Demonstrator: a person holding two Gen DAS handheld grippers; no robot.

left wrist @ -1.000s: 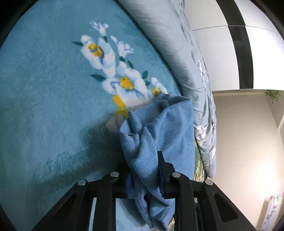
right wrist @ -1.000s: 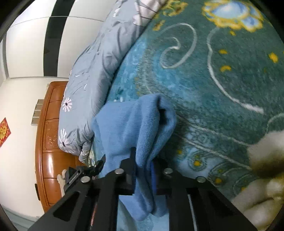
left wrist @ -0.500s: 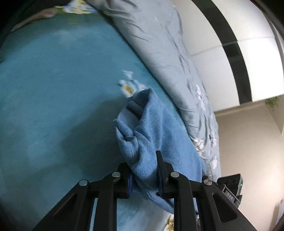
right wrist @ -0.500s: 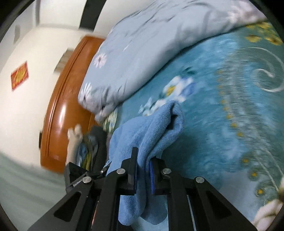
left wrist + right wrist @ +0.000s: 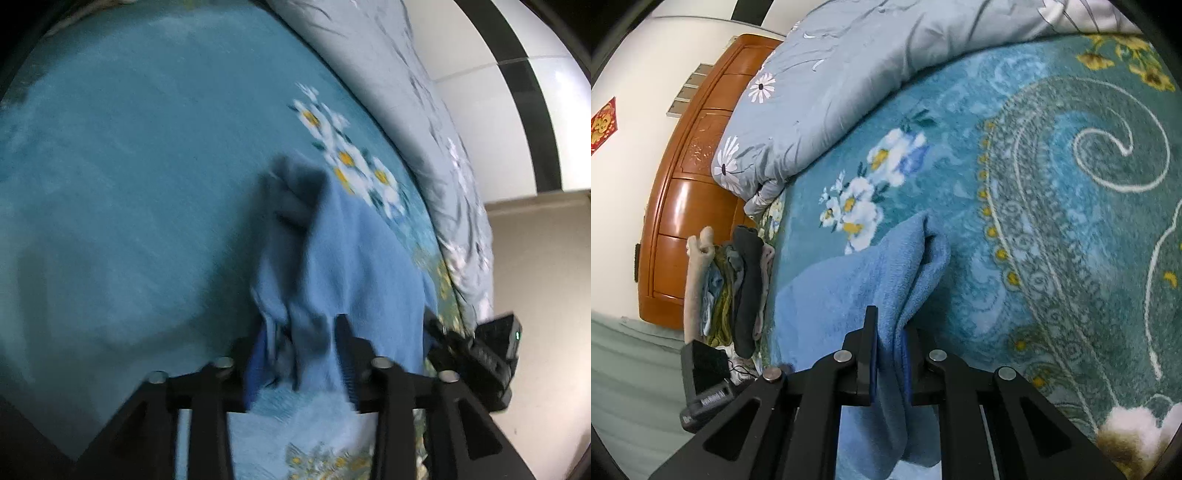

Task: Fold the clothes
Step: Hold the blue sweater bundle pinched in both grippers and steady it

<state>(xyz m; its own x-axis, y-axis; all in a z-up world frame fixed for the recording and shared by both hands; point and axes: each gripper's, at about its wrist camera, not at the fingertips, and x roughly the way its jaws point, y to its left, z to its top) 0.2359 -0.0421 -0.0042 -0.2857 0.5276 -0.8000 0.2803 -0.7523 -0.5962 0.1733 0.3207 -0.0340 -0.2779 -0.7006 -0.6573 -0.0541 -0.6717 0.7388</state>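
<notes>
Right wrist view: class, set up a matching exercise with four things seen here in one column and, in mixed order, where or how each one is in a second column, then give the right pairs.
Things:
1. blue cloth
2. grey quilt
3. pile of clothes
4. wooden headboard

Places or states:
A. stacked at the left edge of the teal blanket
B. standing against the white wall
C. pinched in the jaws of the right gripper
D. bunched along the far side of the bed

Pairs: 1-C, 2-D, 3-A, 4-B
</notes>
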